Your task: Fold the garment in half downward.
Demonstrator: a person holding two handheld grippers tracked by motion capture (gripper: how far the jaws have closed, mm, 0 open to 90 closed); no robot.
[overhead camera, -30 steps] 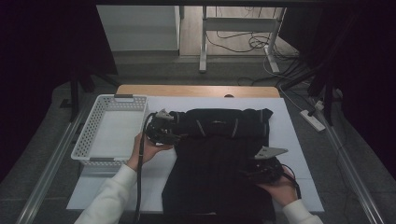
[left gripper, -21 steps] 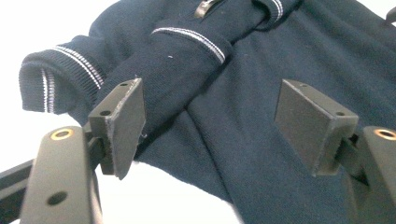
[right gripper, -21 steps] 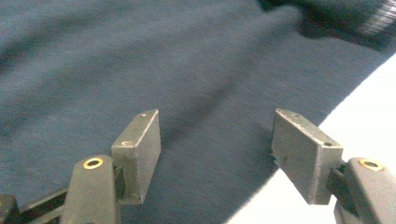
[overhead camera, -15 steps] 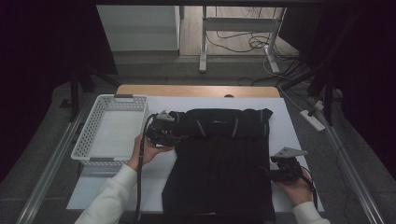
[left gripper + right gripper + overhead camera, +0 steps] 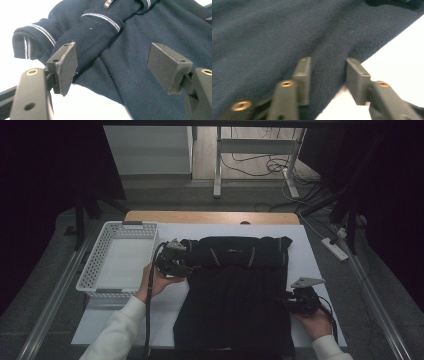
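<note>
A dark navy shirt point(image 5: 235, 290) with white-striped cuffs lies flat on the white table cover point(image 5: 312, 252), its sleeves folded across the top. My left gripper point(image 5: 191, 265) rests at the shirt's left shoulder, open. Its jaws stand wide over the folded sleeve point(image 5: 100, 27) without pressing it. My right gripper point(image 5: 286, 301) is at the shirt's right edge, about halfway down. Its jaws have just been closing. In the right gripper view point(image 5: 328, 72) a raised fold of the navy cloth point(image 5: 329, 57) is bunched between the pads and touches both.
A white lattice basket point(image 5: 88, 281) stands at the left of the table, beside my left hand. A power strip point(image 5: 336, 248) lies past the table's right side. Bare white cover lies right of the shirt and at the front left.
My right hand moved right, from over the shirt's lower part to its right edge, and its jaws narrowed onto the cloth there. The left hand and gripper stayed put.
</note>
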